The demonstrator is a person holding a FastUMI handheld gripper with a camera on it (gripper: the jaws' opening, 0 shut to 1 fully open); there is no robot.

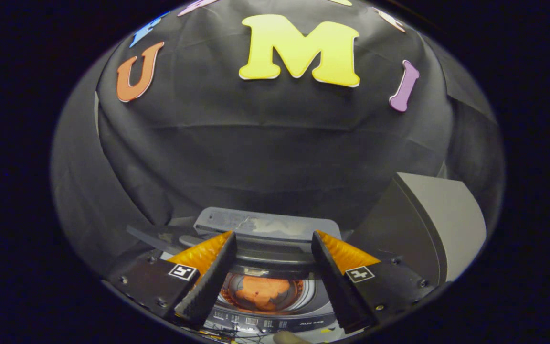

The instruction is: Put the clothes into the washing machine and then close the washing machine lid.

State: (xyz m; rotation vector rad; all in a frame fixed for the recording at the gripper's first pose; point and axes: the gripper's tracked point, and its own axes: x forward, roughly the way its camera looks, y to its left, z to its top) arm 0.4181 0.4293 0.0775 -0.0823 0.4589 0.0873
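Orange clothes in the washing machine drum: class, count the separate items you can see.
1. The orange garment lies bunched in the drum, below and between the open gripper fingers, which hold nothing. More could be hidden under it.

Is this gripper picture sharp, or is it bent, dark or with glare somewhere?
Gripper view: strong fisheye bending, so the raised washing machine lid curves; dim light overall; orange clothes inside the drum are bright and soft in detail, with glare on the drum wall; the open gripper shows fairly sharp above them.
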